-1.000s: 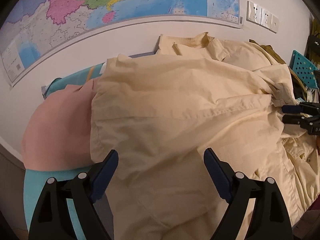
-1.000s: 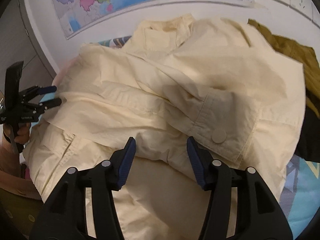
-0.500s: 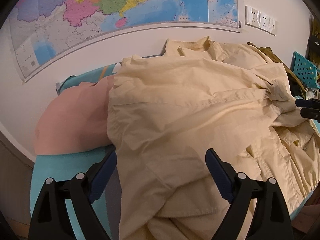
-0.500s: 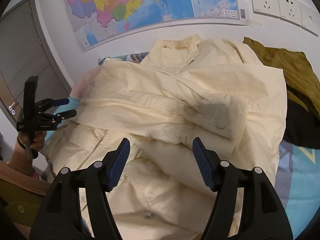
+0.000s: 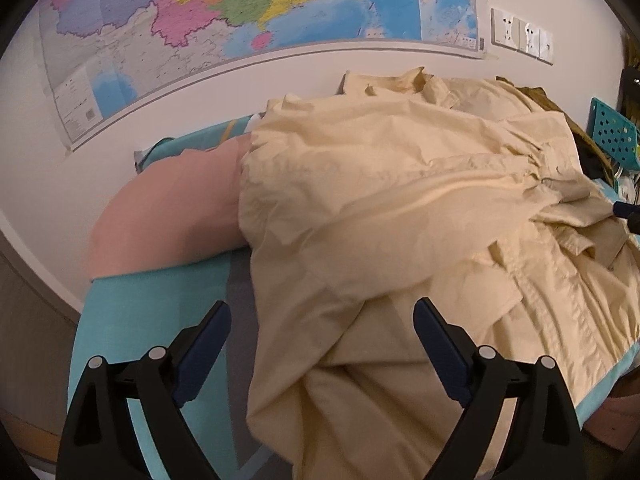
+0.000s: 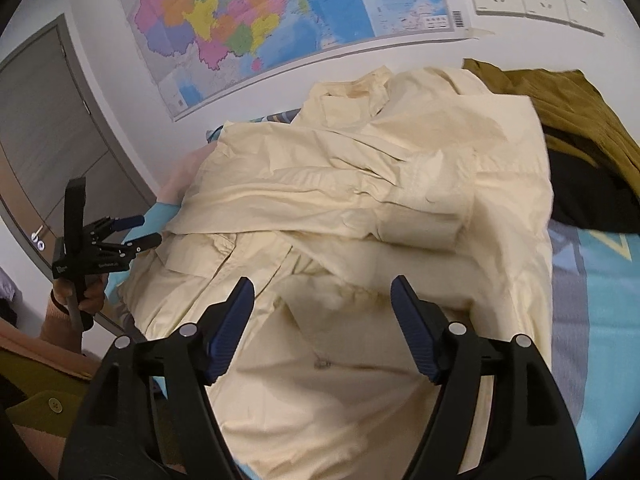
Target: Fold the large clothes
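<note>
A large pale yellow shirt point(image 5: 400, 216) lies spread and rumpled on the bed, collar toward the wall; it also shows in the right wrist view point(image 6: 360, 208), with a sleeve cuff folded across its middle. My left gripper point(image 5: 322, 328) is open and empty, above the shirt's near left edge. My right gripper point(image 6: 322, 300) is open and empty, above the shirt's lower front near a button. The left gripper also shows in the right wrist view point(image 6: 148, 230), open at the bed's left side. A tip of the right gripper point(image 5: 628, 214) shows at the far right of the left wrist view.
A pink pillow point(image 5: 168, 208) lies left of the shirt on the turquoise bedsheet point(image 5: 132, 320). An olive garment point(image 6: 560, 100) and a black one point(image 6: 580, 188) lie at the right. A map point(image 6: 260, 20) hangs on the wall. A teal basket point(image 5: 612, 132) stands at the right.
Both grippers have drawn back from the shirt, so more of the bed shows. The right gripper's jaws stand wider apart than a second ago. The shirt has settled flatter.
</note>
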{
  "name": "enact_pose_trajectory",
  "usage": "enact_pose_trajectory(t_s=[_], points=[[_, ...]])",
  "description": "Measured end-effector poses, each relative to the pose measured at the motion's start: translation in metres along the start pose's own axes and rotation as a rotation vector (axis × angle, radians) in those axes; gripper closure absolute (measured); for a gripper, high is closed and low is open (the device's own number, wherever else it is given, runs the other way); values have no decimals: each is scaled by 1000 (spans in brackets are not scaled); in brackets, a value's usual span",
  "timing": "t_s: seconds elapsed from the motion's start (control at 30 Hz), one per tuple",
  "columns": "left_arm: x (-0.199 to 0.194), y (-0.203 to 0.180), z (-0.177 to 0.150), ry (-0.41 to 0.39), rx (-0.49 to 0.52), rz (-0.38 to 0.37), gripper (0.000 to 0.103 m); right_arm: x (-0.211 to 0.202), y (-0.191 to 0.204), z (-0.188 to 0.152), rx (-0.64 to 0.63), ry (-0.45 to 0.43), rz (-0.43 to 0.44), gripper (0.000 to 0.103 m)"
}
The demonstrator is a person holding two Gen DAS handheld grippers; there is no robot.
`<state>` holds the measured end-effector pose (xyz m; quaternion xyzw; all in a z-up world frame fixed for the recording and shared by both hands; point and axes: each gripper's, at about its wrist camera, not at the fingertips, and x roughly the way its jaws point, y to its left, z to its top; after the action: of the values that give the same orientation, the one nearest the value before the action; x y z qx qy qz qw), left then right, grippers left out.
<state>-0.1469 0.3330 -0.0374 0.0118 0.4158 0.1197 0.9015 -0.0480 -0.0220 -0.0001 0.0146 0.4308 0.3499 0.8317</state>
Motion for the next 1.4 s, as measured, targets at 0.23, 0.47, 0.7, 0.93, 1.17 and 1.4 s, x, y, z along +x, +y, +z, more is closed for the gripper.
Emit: enact_pose_trajectory(t_s=[0.23,0.47,0.7,0.93,1.17,1.4], points=[[-16,25,-20,-17,-70,-39,11,-23,-11,-18,72,-34,7,28],[-11,62,-51,51,-204,-179,10,-58,-31,-35,140,-76,-37,19],[-1,61,-73,95,-255,-299,10,-67,-60,-58,254,-67,-78,13],[-2,55,-81,93,-245,-450,7,-62,-77,-80,329,-36,-44,11],[-4,44,-83,90,-240,-552,7,-79,-93,-92,412,-83,-26,11],[9,28,-65,87,-243,-578,7,-51,-62,-95,302,-9,75,10]])
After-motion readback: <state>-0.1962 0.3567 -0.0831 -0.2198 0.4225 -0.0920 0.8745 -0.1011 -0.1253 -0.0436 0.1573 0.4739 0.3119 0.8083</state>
